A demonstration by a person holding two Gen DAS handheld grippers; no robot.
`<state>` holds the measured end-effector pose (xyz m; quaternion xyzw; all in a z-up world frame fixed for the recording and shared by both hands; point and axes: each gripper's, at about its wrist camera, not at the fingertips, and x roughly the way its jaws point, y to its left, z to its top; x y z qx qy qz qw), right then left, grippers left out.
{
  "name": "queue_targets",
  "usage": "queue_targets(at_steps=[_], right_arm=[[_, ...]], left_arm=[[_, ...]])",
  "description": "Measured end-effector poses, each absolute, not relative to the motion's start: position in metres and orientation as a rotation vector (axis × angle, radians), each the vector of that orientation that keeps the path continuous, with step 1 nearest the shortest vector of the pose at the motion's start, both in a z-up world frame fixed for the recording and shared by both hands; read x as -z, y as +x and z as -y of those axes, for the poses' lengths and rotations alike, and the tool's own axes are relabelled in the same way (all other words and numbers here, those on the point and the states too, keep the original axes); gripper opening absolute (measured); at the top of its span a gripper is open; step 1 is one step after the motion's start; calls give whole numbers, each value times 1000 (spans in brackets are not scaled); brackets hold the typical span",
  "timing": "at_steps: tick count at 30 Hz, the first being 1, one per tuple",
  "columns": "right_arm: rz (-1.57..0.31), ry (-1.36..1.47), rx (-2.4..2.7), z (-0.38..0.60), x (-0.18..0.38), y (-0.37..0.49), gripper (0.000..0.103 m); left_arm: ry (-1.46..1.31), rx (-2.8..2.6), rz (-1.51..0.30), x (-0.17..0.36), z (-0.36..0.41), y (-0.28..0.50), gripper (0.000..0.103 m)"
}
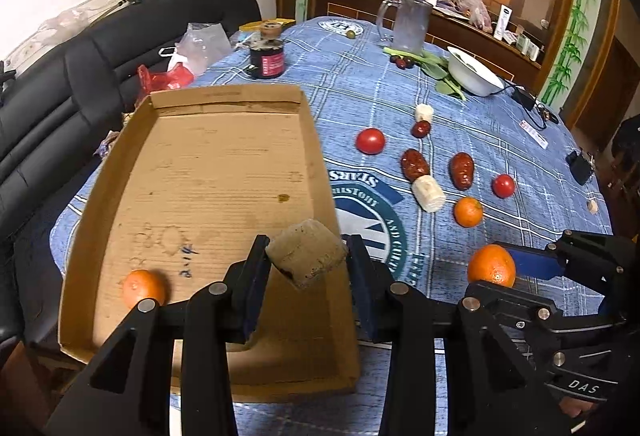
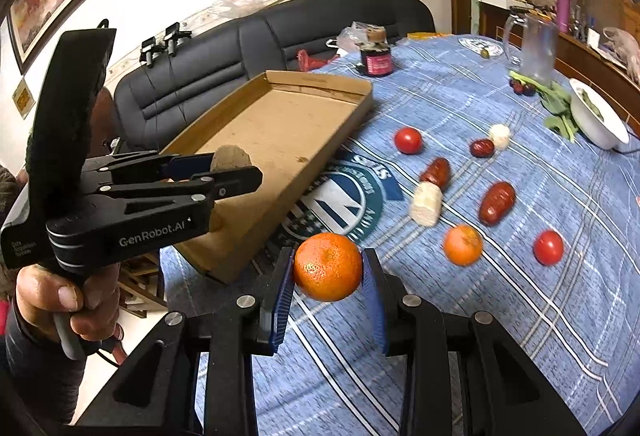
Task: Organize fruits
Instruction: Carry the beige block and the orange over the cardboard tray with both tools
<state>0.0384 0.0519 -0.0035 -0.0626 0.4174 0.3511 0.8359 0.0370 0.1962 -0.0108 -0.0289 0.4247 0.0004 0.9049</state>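
Note:
My left gripper (image 1: 307,256) is shut on a brownish, rough-skinned fruit piece (image 1: 306,254), held above the near right corner of the cardboard tray (image 1: 224,163). One orange (image 1: 143,288) lies inside the tray at its near left. My right gripper (image 2: 328,268) is shut on a large orange (image 2: 328,266), lifted over the blue tablecloth to the right of the tray. In the right wrist view the left gripper (image 2: 232,171) hangs over the tray's (image 2: 280,131) near end with the brown piece (image 2: 230,157). The held orange (image 1: 491,268) also shows in the left wrist view.
Loose on the cloth lie two tomatoes (image 1: 370,140) (image 1: 503,185), a small orange (image 1: 468,211), red dates (image 1: 415,163) (image 1: 462,169), and white pieces (image 1: 429,193). Farther back stand a dark jar (image 1: 267,57), a glass mug (image 1: 408,21) and a white bowl (image 1: 474,71). A black sofa (image 1: 80,75) lies left.

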Motion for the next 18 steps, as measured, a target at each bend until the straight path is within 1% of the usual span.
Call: queue_targets(at_steps=[10,18], right_arm=[[-879,-129,-799,-86,0,46,33],[-879,-149,-855,-126,0,55,33]], left_arm=[[-77,-57,-868,9,-228,37,36],[-117,-133,-862,6,-271,45,37]])
